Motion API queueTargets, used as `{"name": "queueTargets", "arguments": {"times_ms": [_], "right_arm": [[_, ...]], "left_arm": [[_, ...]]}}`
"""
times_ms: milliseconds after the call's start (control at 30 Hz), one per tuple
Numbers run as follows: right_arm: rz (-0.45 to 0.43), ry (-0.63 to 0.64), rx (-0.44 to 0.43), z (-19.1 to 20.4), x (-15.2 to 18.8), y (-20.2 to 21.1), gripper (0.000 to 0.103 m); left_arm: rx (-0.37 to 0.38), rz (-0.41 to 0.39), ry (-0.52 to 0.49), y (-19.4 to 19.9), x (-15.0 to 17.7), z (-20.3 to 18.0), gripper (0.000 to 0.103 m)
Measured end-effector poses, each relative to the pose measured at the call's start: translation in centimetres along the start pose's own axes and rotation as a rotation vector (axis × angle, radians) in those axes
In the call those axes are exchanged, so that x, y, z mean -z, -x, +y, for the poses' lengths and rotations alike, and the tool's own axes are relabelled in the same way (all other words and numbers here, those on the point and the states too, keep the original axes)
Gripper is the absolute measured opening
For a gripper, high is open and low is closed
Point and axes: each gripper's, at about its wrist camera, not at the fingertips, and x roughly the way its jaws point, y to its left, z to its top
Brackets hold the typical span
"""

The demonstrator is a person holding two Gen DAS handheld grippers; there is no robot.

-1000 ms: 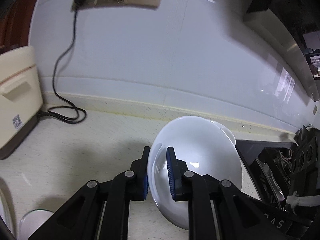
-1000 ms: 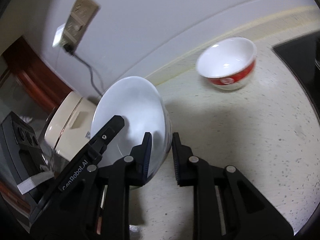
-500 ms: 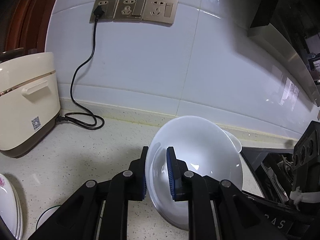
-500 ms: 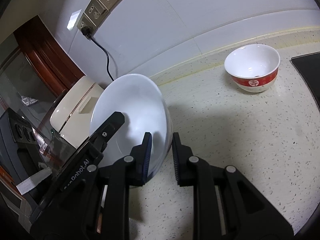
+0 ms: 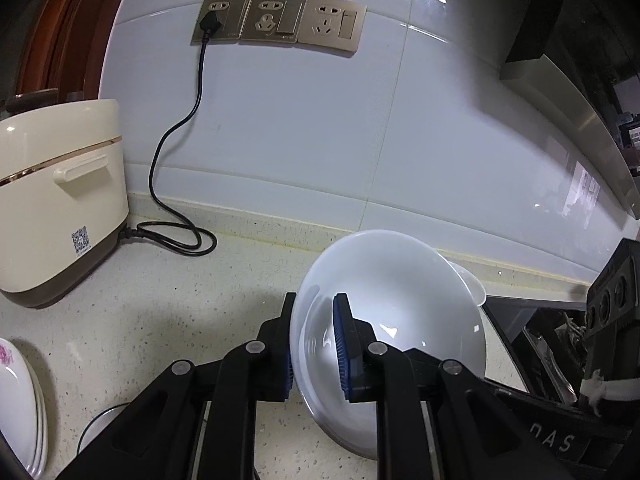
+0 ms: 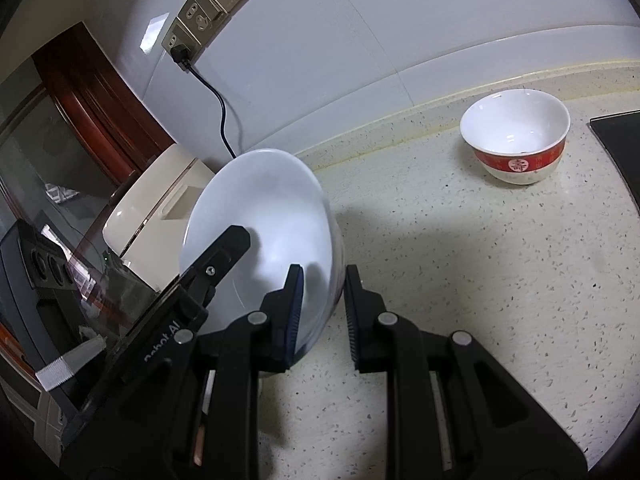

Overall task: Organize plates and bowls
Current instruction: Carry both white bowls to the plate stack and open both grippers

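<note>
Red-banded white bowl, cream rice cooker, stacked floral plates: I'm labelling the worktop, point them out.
Red-banded white bowl point(image 6: 516, 136): right wrist view, inner wall.
Cream rice cooker point(image 5: 60, 200): left wrist view, front face.
Stacked floral plates point(image 5: 18, 404): left wrist view, top plate's face.

Bright overhead light, tile glare, fisheye-warped edges

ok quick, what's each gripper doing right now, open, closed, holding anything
Left gripper: closed on the rim of the white bowl, one of its fingers inside.
Right gripper: closed on the opposite rim of the same white bowl.
</note>
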Motion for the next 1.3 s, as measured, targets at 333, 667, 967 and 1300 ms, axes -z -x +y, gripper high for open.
{"name": "queueTargets", "arguments": {"times_ms": [333,667,967,1300], "right_arm": [[-0.001,0.048,-0.037,1.4,0.0,0.3,0.024],[0.012,0.107,-0.071,3.2,0.6,0.1,0.024],[0.053,0.182,-0.093,5.3,1.1,-0.9,0.024],[0.099,0.269,-0.103,7.0,2.0,-1.9,0.024]], "left_arm": [[-0.006,-0.045,0.017,1.9,0.0,1.0,0.017],[-0.015,-0.083,0.048,4.0,0.1,2.1,0.019],[-0.041,-0.071,0.053,5.3,0.7,3.8,0.019],[-0.06,-0.025,0.035,6.2,2.1,5.6,0.02]]}}
